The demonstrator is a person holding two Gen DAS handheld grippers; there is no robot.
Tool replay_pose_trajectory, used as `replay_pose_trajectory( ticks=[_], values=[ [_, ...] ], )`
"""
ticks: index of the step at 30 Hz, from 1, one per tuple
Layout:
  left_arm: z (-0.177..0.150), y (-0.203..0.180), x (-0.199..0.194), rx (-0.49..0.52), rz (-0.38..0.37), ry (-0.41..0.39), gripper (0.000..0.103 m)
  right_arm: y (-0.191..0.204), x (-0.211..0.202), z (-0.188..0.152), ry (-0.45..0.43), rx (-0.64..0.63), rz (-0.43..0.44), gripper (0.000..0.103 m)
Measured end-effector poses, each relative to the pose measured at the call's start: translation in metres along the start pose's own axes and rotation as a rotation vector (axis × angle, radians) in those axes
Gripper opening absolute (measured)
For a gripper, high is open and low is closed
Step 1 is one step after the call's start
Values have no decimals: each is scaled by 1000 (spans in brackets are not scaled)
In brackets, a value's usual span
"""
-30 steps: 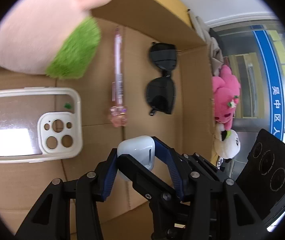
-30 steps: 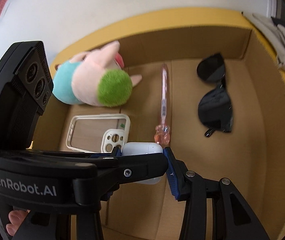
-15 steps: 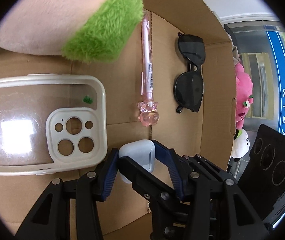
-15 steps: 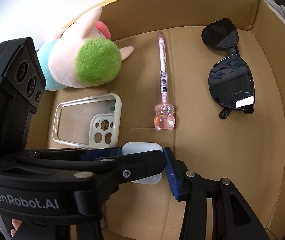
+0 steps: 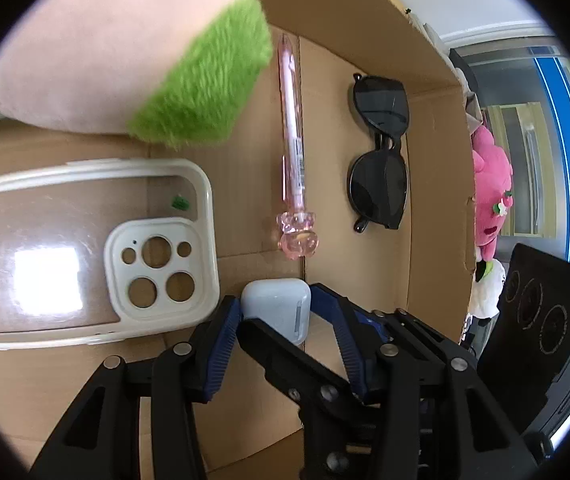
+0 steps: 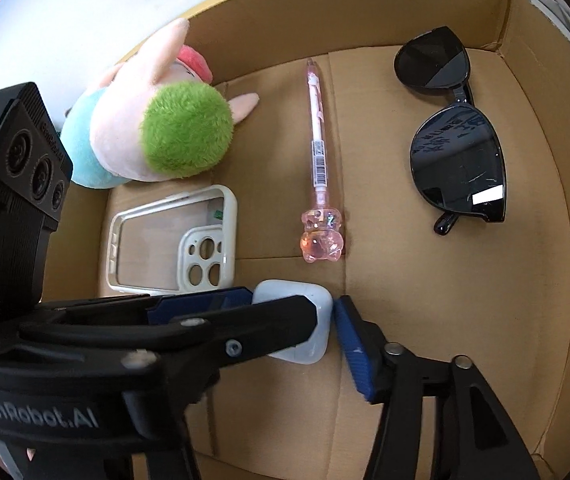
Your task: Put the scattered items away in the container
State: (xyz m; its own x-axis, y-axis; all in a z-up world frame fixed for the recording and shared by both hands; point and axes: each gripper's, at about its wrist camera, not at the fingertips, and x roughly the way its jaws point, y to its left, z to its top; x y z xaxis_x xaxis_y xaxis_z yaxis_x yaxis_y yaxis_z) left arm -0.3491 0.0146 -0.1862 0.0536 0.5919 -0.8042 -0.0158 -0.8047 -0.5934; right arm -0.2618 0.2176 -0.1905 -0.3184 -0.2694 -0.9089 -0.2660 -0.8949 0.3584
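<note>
A white earbuds case [image 5: 277,308] sits low over the floor of the cardboard box [image 5: 425,240], between the blue pads of my left gripper [image 5: 275,316]. The pads look slightly apart from the case's sides. The case also shows in the right wrist view [image 6: 293,320], with the left gripper's black finger [image 6: 225,344] across it. My right gripper [image 6: 297,316] frames the same spot, its blue right pad [image 6: 355,344] beside the case. Whether the right gripper touches anything I cannot tell. In the box lie a phone case [image 6: 173,240], a pink pen [image 6: 319,168], sunglasses [image 6: 453,132] and a plush toy [image 6: 145,128].
The box walls rise on the far and right sides [image 6: 525,20]. Outside the box to the right stand a pink plush [image 5: 491,196] and a white plush [image 5: 485,288]. The other gripper's black camera housing [image 5: 545,320] is at the right edge.
Both grippers have moved lower into the box. The earbuds case has gone down close to the floor, and the left pads look a little wider around it.
</note>
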Motion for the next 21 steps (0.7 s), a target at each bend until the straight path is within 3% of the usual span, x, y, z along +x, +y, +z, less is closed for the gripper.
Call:
replay_pose_trajectory(
  ticks=[3,7,11,15,21],
  values=[
    [-3,-6,-13,19,20,-25,50,0,-12,-2,-28,-5,8,88],
    [-19,-19,-45,73,80,-91,52,2,-34,-4,-36,-19,2,95],
    [-55,-35,-101,141,191,-240,63,5,-71,-23,-61,-72,-40,103],
    [-99,-56,-157,183,303,-401,78,28,-114,-41,-138,-128,-93,103],
    [-163,-90,-223,177,416,-586,79,41,-205,-74,-194,-162,-212,103]
  ],
)
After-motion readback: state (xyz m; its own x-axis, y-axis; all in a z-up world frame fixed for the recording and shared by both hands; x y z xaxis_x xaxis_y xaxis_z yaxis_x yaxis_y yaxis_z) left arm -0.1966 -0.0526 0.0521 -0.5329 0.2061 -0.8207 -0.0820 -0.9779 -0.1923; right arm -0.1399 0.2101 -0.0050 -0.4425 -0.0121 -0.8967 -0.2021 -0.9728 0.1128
